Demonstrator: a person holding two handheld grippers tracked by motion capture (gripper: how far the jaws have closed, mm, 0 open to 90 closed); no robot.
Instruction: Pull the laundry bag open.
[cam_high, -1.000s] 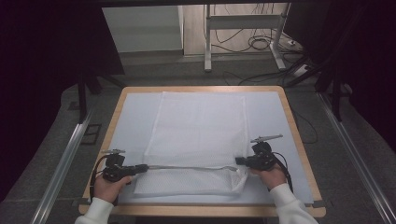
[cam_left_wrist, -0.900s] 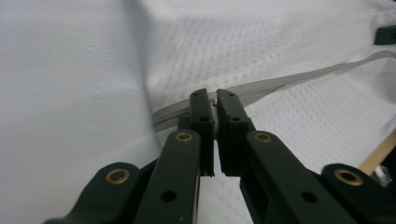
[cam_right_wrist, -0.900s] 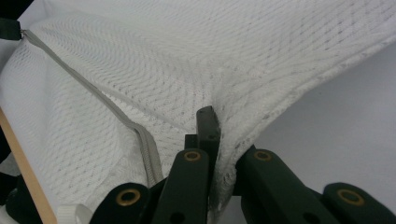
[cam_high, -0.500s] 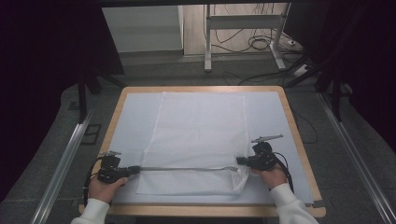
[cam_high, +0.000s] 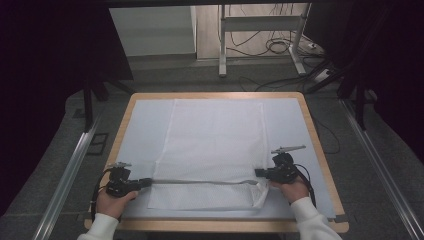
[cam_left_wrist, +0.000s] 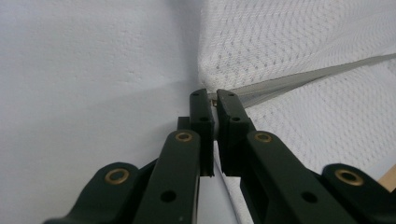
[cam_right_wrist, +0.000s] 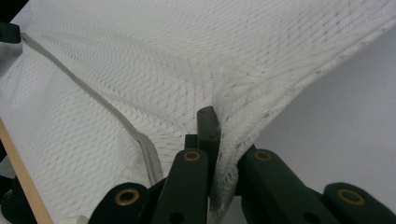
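A white mesh bag (cam_high: 215, 140) lies flat on the pale mat (cam_high: 142, 130) of a wooden table. A grey zipper (cam_high: 200, 182) runs across the bag near its front end. My left gripper (cam_high: 149, 181) is at the bag's left edge, shut on the zipper's end (cam_left_wrist: 214, 100); the grey zipper (cam_left_wrist: 299, 79) stretches away from the jaws to the right. My right gripper (cam_high: 257, 173) is at the bag's right edge, shut on a fold of mesh (cam_right_wrist: 219, 126) that drapes over one jaw. The zipper (cam_right_wrist: 84, 88) runs off to the upper left in the right gripper view.
The table's wooden rim (cam_high: 215, 95) frames the mat. Metal rails (cam_high: 75, 165) run along the floor on both sides. A metal stand (cam_high: 260, 30) and loose cables (cam_high: 280, 47) lie on the floor behind the table. Dark curtains hang left and right.
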